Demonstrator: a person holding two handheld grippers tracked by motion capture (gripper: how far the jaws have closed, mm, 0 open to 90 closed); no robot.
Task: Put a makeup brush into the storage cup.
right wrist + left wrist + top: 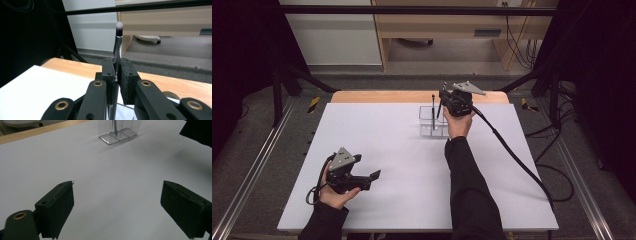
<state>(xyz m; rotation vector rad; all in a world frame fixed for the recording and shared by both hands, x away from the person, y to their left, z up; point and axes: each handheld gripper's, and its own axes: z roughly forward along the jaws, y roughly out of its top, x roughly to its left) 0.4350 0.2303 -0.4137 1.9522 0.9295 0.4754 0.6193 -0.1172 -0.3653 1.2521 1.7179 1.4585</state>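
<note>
Currently the right gripper (439,107) is pinched on a makeup brush (117,50), jaws pressed together on its shiny metal ferrule, bristle tip pointing up past the jaws in the right gripper view. In the high view the brush stands close to upright over a clear divided organizer (428,127) at the far side of the white bench (402,165), its lower end inside or just above one compartment; which one cannot be told. A second thin dark stick (433,107) stands in the organizer just beside it. Left gripper (364,179) rests low at the near left of the bench, jaws spread wide with bare bench surface between them, well apart from the organizer (117,133).
</note>
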